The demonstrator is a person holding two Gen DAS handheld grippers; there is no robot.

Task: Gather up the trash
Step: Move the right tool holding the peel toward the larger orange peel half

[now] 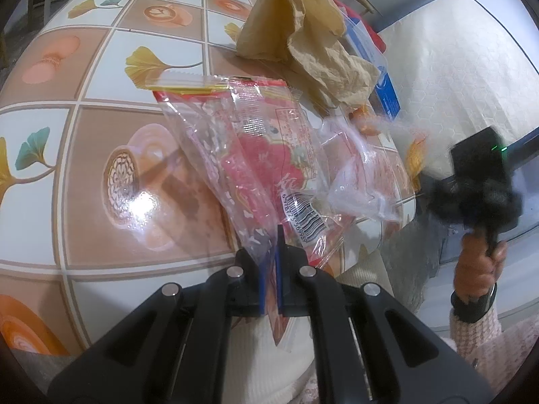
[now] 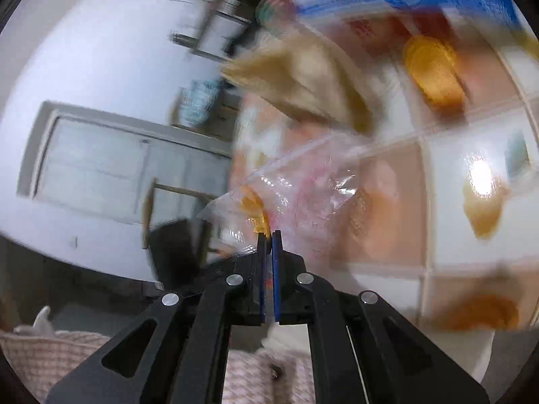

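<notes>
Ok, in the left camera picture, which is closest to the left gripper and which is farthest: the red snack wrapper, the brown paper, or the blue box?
Going out from the left gripper:
1. Red snack wrapper: pinched between its fingers, lying straight ahead on the table.
2. Crumpled brown paper: beyond the wrapper, up and slightly right.
3. Blue box: peeking out behind the paper's right side, by the table edge.

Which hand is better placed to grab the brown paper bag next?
Neither is free. The left gripper is shut on the red snack wrapper; the right gripper pinches the clear plastic bag. The right looks better placed, facing the brown paper bag.
</notes>
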